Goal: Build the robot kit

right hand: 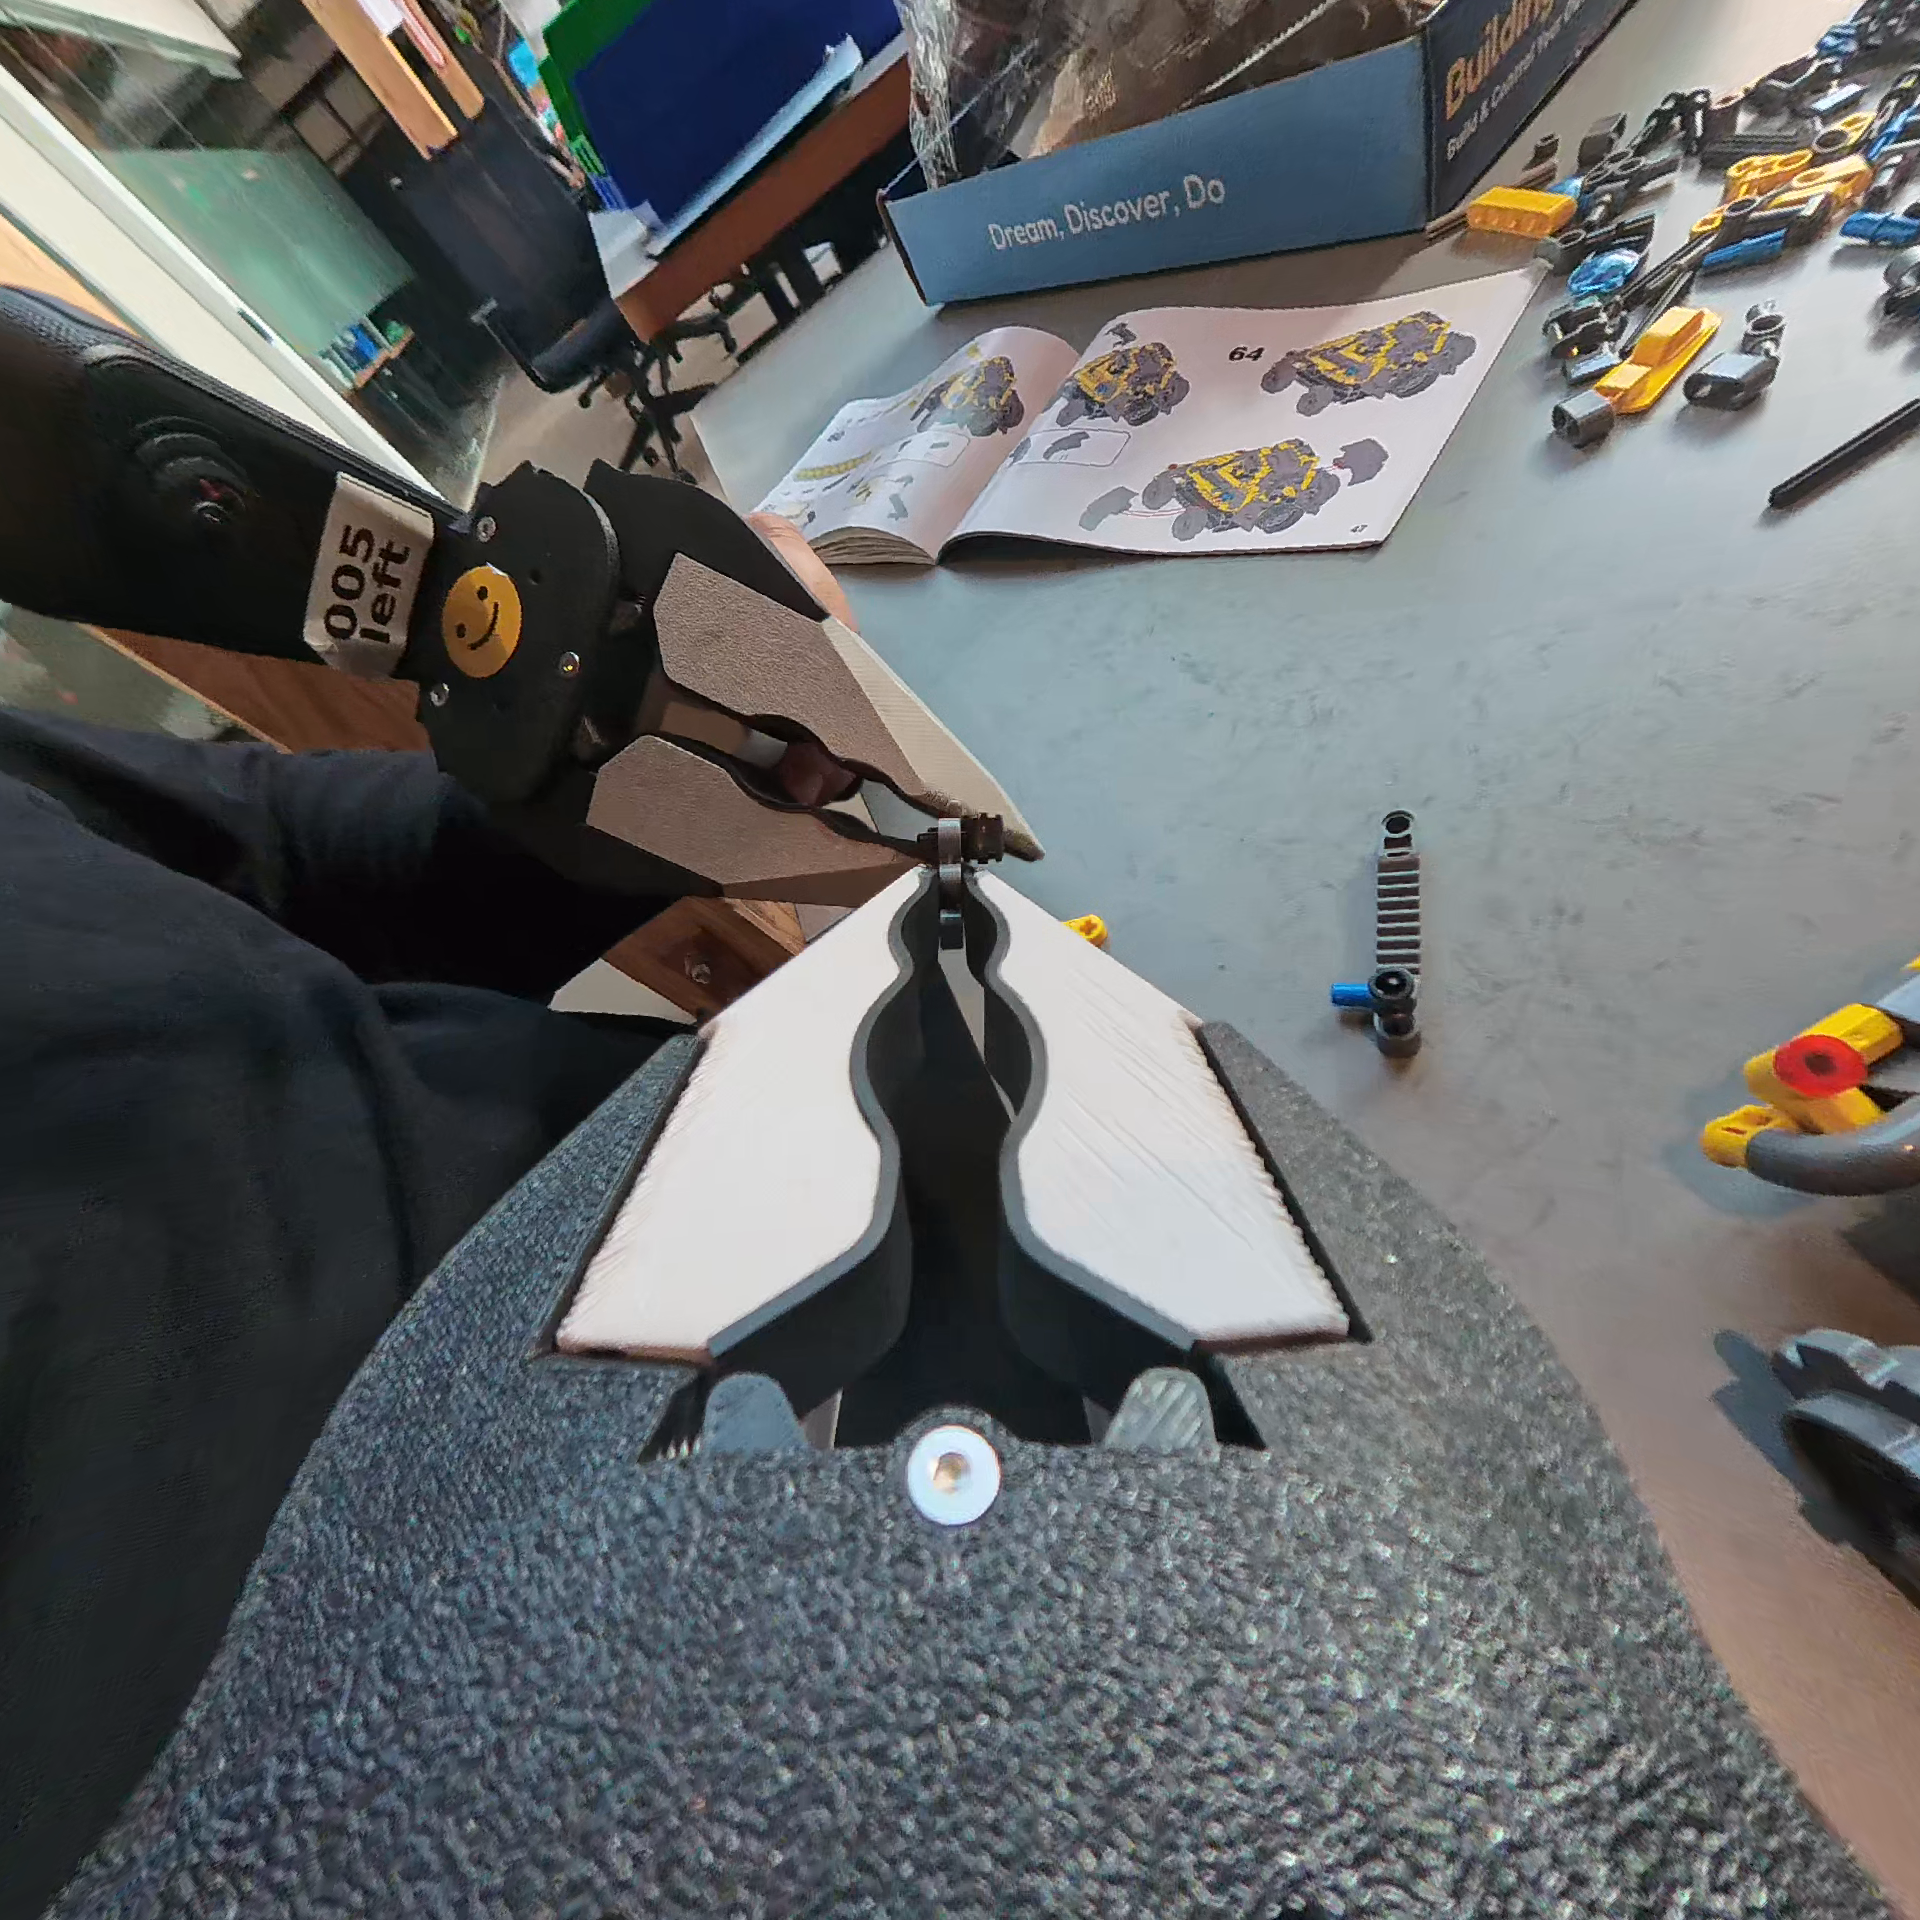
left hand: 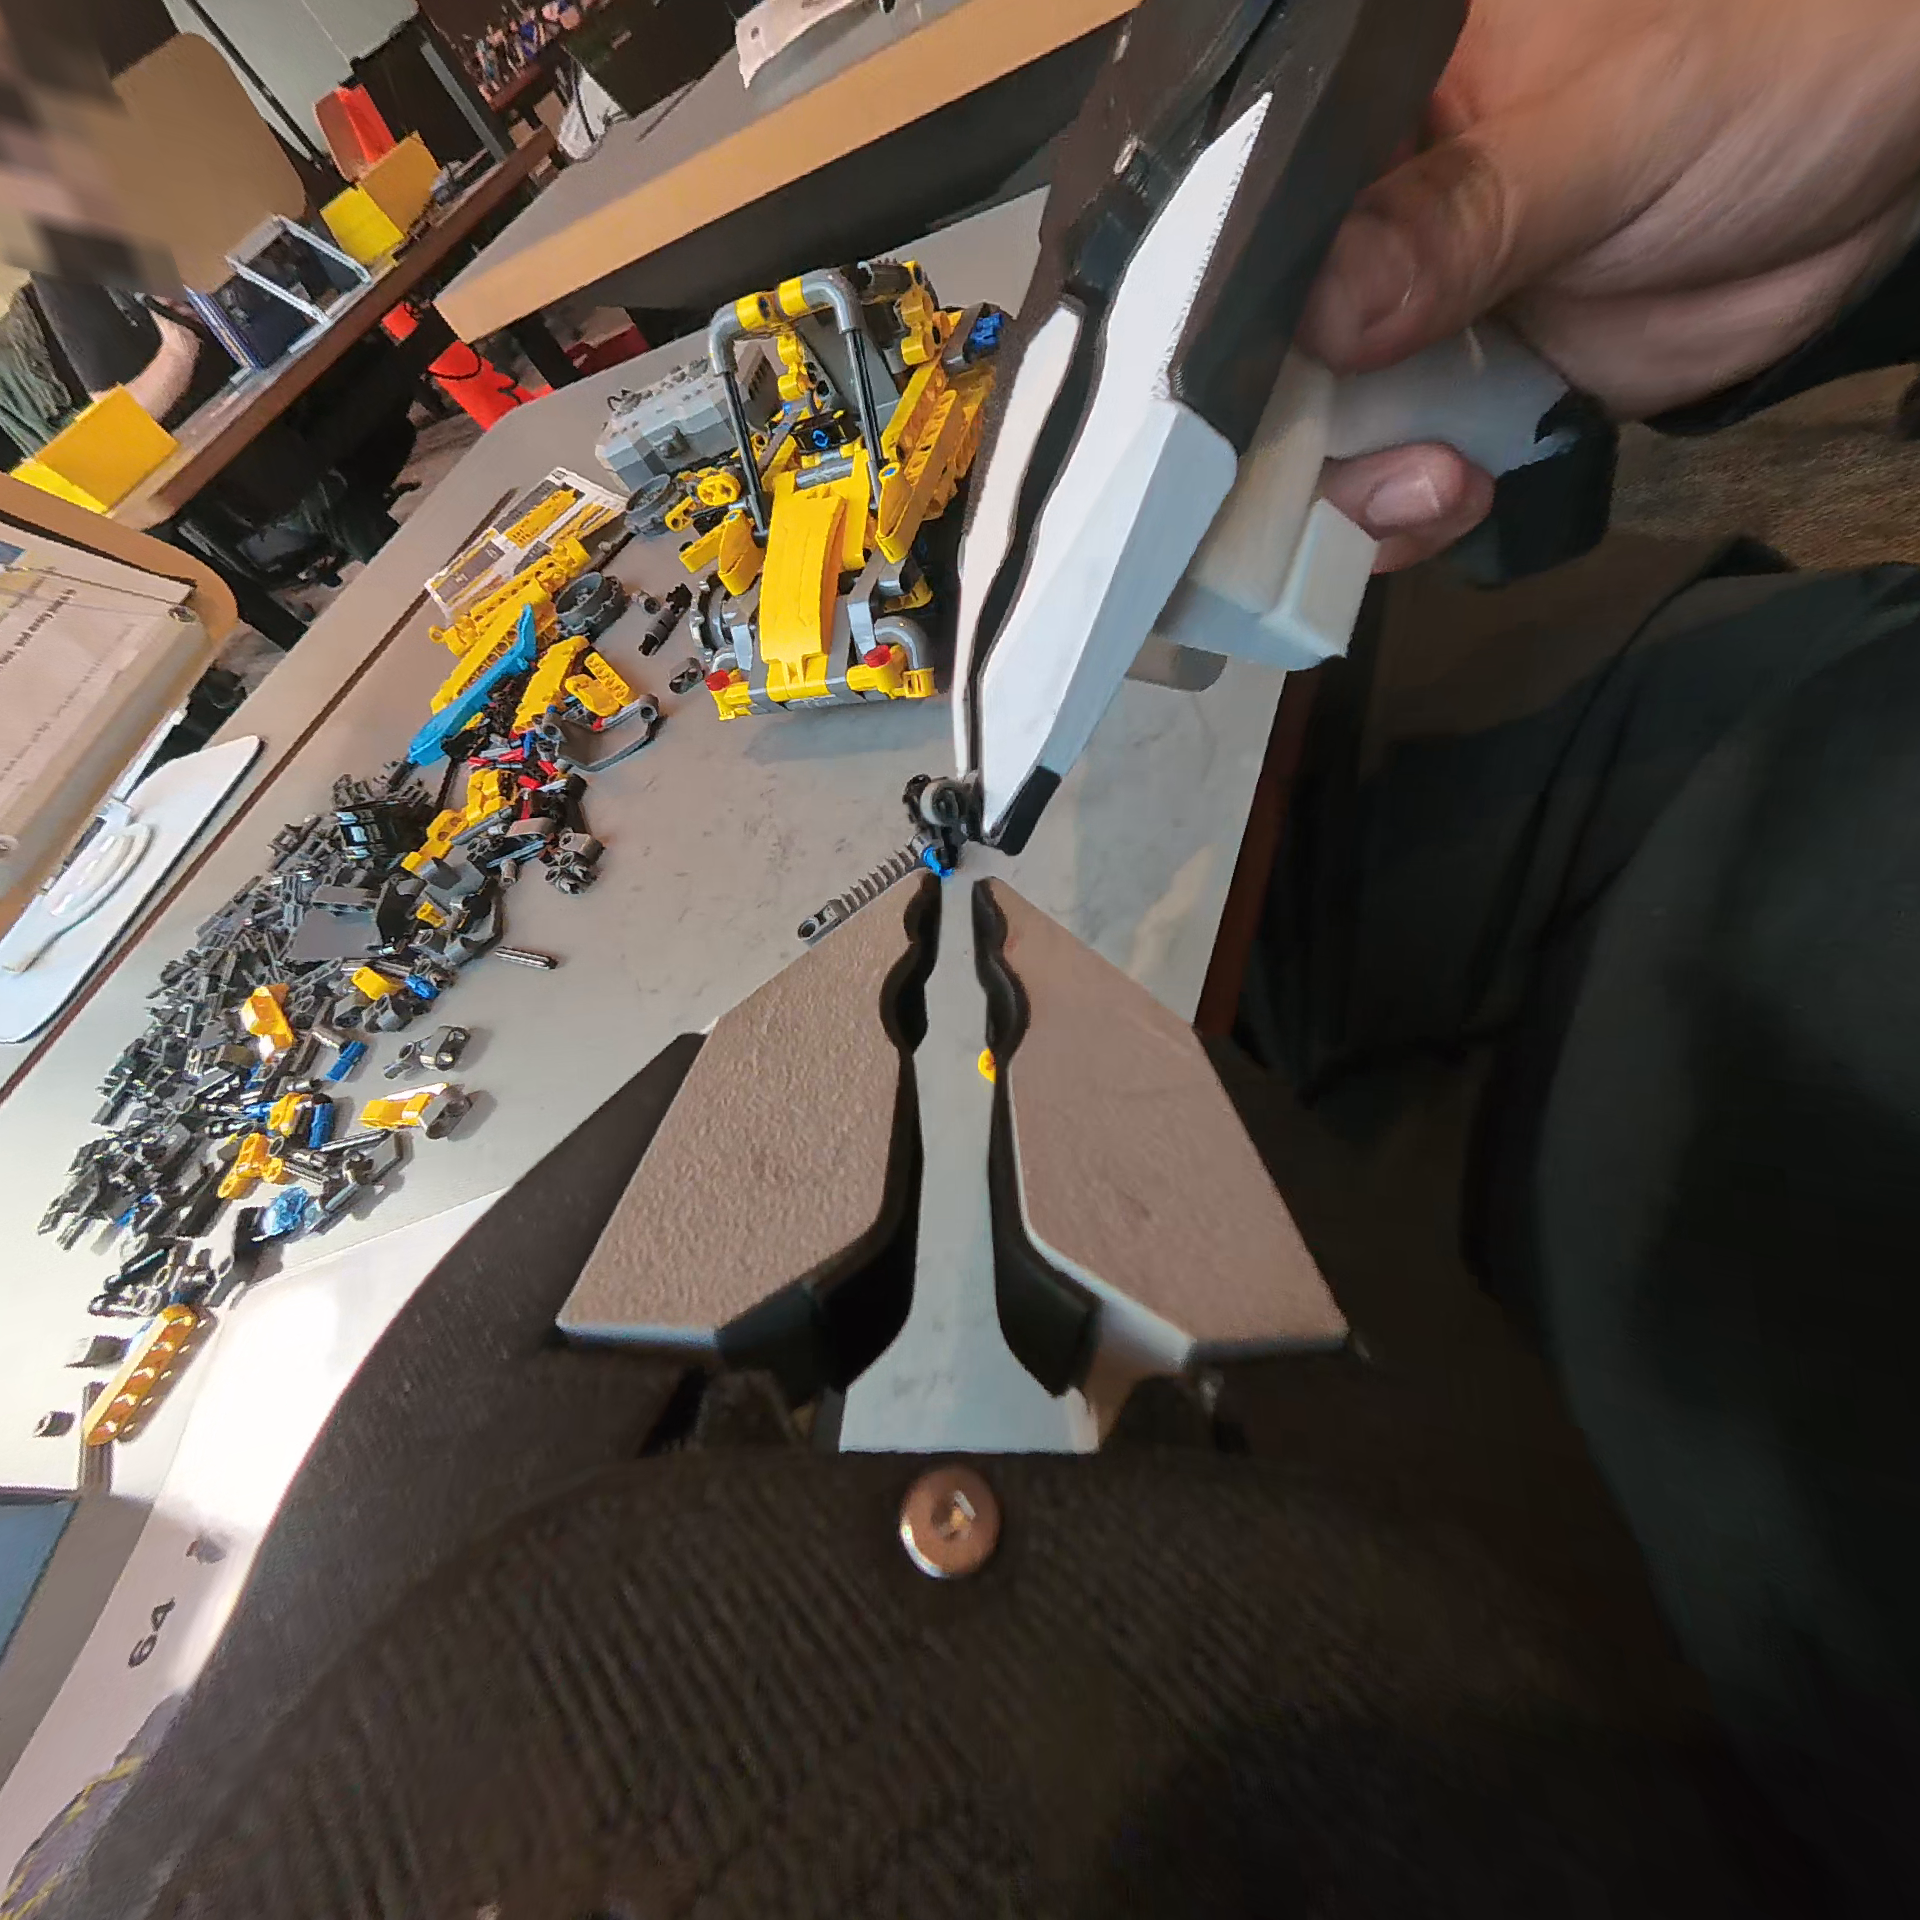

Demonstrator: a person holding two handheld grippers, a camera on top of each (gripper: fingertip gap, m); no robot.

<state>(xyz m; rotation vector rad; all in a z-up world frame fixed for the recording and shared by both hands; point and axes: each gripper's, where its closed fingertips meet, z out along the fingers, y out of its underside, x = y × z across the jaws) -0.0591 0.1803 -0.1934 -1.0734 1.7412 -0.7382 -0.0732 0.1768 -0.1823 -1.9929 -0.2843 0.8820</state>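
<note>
My right gripper [right hand: 951, 881] has white fingers and is shut on a thin dark grey connector [right hand: 951, 914] that stands upright between its tips. My left gripper [right hand: 982, 840], grey-fingered, comes in from the left and is shut on a small dark pin [right hand: 975, 828]. The pin touches the top of the connector. In the left wrist view my left gripper [left hand: 954, 883] points at the right gripper [left hand: 987, 826], which comes down from the upper right in a hand. The two dark parts [left hand: 938, 805] meet between the tips, above the table edge near a dark-clothed lap.
A grey toothed rack [right hand: 1397, 894] and a blue-pinned connector [right hand: 1382, 1003] lie just beyond the tips. A yellow vehicle model [left hand: 821, 499] stands behind them. A pile of loose parts [left hand: 312, 987] lies to the left. An open instruction booklet [right hand: 1143, 436] and a blue box [right hand: 1195, 197] lie on the grey table [right hand: 1351, 675]. Only a small space, under 4 cm, lies between the two pairs of fingers.
</note>
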